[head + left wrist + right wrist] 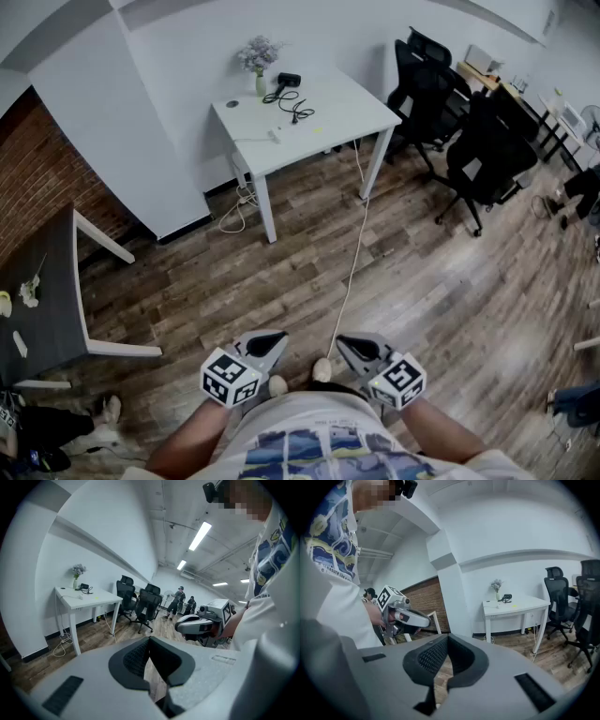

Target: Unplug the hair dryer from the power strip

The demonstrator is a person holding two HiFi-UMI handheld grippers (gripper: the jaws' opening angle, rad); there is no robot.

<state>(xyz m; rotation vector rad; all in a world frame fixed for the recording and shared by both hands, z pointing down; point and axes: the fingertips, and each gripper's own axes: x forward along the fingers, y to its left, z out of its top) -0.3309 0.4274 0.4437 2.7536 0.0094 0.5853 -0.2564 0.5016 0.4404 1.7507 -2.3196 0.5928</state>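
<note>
Presently holding left claw and right claw shut and empty, well apart from the surface ahead. Spotting the dryer lying at the surface's far edge beside the vase, cord trailing toward its middle. Judging the left claw slightly nearer.

A white rectangular table stands on brown wood-plank floor, bearing a small vase of pale flowers, a black hair dryer and tangled black cord.
</note>
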